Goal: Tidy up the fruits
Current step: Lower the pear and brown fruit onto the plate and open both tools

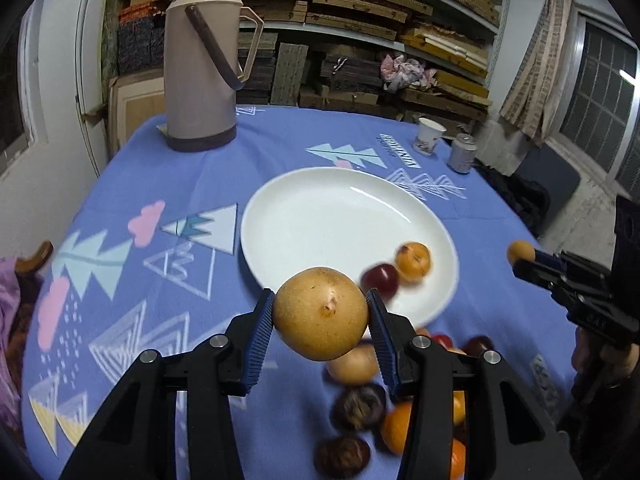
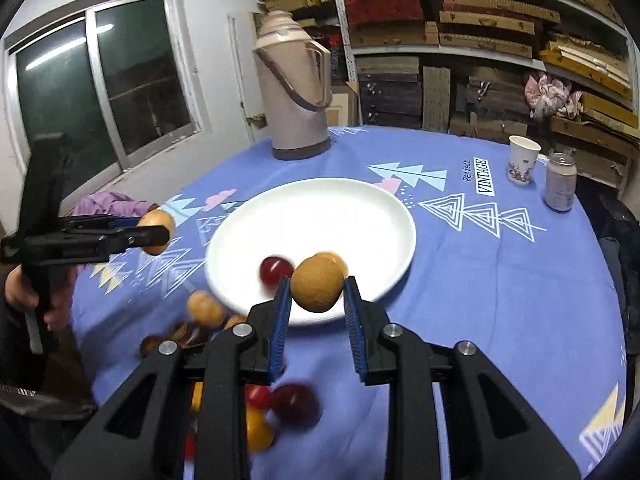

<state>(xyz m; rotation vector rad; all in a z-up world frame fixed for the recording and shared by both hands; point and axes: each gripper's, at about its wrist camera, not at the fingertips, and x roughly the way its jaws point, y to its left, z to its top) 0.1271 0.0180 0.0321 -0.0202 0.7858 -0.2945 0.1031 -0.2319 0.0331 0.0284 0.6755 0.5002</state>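
Blue ribbed pads (image 1: 262, 332) of the left gripper (image 1: 320, 316) were clamped on a large yellow-brown pear (image 1: 321, 313), which was held above the near rim of the white plate (image 1: 320, 216), while the right gripper (image 2: 316, 304) was closed on a small round brown fruit (image 2: 317, 289) over that same rim. A dark red fruit (image 1: 380, 279) and an orange fruit (image 1: 413, 261) were seen lying on the plate, and a loose pile of fruits (image 1: 360, 408) was left on the blue patterned tablecloth (image 1: 160, 168) just below it. A tall thermos (image 1: 202, 56), a paper cup (image 2: 522, 160) and a can (image 2: 561, 182) were set at the table's far side.
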